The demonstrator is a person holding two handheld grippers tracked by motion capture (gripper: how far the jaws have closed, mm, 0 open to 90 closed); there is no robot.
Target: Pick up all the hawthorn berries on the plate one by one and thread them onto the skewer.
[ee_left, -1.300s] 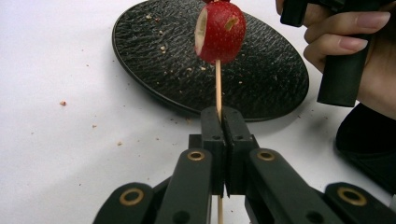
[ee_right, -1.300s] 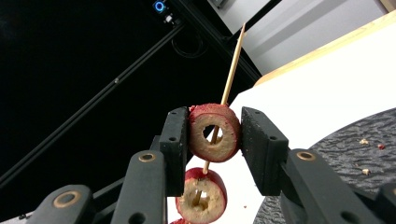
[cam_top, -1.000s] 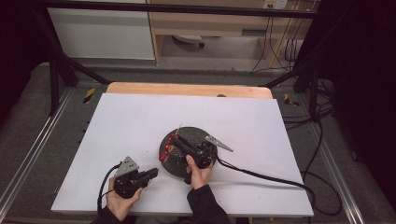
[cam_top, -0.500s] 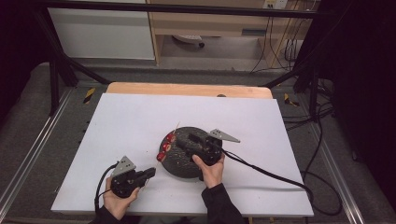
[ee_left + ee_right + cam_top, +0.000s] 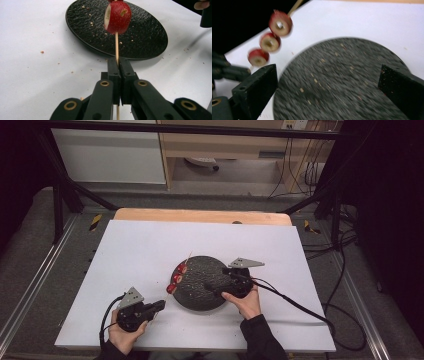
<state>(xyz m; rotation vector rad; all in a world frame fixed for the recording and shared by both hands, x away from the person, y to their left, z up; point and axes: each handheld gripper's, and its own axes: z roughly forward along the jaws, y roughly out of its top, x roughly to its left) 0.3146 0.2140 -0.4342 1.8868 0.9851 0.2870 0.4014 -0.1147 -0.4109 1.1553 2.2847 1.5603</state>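
Observation:
My left gripper (image 5: 159, 306) (image 5: 119, 62) rests near the table's front left, shut on a thin wooden skewer (image 5: 116, 45). The skewer slants up over the left rim of the black plate (image 5: 200, 296) (image 5: 140, 32) (image 5: 337, 82). Three red fruit pieces (image 5: 177, 279) (image 5: 270, 42) are threaded on it, and the nearest piece (image 5: 117, 17) shows a pale cut face. My right gripper (image 5: 217, 281) (image 5: 328, 72) hovers over the plate's right half and points left at the skewer. Its jaws have just been opening and stand wide apart with nothing between them.
A white sheet (image 5: 150, 250) covers the table, with a wooden strip (image 5: 200, 216) along its far edge. Crumbs dot the plate and the sheet beside it (image 5: 42, 52). The right gripper's cable (image 5: 300, 307) trails off the right front corner.
My right gripper has drawn back to the right, away from the fruit pieces, and its jaws have opened wide. The left gripper and the skewer have kept still.

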